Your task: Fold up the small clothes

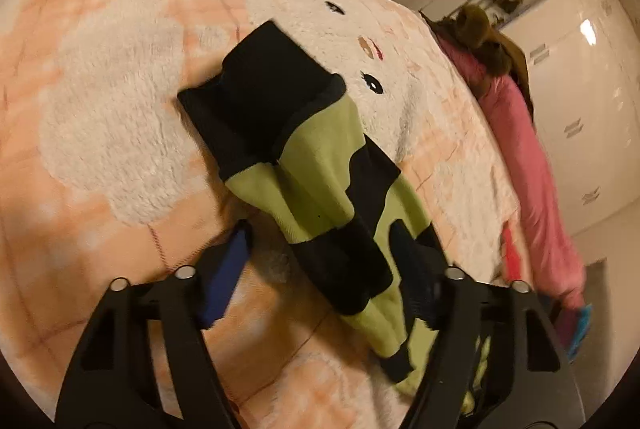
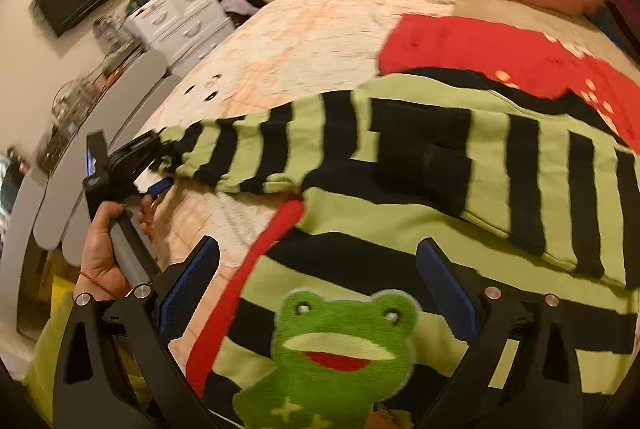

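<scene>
Right hand-held gripper is hovering open at the bottom of the right wrist view, over the frog patch on the striped sweater, touching nothing. Sweater is lying spread on the bed. Left hand-held gripper, at the left edge, is holding the sleeve tip. Whether both pads are really pressing, I can't tell: the sleeve is hiding the right finger. Best to carry the sleeve across the body flat and low. Far hem is cut off; frames are blurring.

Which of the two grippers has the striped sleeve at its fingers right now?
The left gripper: the end of the striped sleeve lies at its fingers, out to the sweater's side. The right gripper stands open over the frog patch, holding nothing.
</scene>
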{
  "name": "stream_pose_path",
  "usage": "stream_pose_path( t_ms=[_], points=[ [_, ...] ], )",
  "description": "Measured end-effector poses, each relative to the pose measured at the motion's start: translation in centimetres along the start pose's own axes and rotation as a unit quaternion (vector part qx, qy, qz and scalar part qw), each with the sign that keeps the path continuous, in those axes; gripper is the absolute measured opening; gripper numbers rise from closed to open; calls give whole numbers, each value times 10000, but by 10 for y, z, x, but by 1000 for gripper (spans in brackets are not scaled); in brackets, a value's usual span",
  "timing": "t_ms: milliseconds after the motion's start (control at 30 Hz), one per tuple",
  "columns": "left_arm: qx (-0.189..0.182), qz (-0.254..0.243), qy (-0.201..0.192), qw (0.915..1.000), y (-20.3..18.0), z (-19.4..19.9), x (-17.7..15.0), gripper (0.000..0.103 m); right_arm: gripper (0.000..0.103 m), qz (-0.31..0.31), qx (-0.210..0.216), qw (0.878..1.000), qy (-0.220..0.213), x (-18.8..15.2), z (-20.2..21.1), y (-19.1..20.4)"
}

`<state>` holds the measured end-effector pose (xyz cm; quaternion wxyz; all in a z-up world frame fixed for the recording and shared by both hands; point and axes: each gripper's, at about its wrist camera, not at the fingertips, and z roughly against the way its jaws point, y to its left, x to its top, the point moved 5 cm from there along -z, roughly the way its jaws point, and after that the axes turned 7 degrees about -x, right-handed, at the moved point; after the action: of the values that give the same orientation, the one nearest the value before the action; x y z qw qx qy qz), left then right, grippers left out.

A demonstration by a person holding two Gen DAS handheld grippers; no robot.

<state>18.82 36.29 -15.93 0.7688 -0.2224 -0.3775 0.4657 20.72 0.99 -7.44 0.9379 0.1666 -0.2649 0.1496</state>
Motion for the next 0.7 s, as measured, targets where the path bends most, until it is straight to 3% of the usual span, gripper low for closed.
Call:
stream_pose_path(
  t_ms=[33,100,133,167,300,500,600,700],
  points=[
    [-54,56,-17,10000,0,-2,0,54,98,-82,-52,10000,15,0,-1,-7],
    [-50,-81,-28,10000,-3,-5,1,36,98,-185,-98,9998,49,1,-2,-15],
    [-73,-126,-33,9999,-5,-6,2,16,98,-227,-102,9997,41,1,-1,-18],
    [-89,-153,-53,9998,-6,-6,3,7,98,-277,-99,9996,14,1,0,-22],
    [-254,-260,-143,9992,-16,1,5,3,98,-419,-136,9990,-31,3,4,-35],
    [-758,-1104,-383,9903,-78,32,0,2,98,-864,-218,9958,-191,9,20,-72],
    [-1054,-1679,-390,9794,-124,48,-19,2,98,-1279,-263,9910,-305,10,36,-104],
    [-1318,-2392,-330,9614,-173,63,-53,2,98,-1611,-379,9852,-446,9,53,-134]
  ],
)
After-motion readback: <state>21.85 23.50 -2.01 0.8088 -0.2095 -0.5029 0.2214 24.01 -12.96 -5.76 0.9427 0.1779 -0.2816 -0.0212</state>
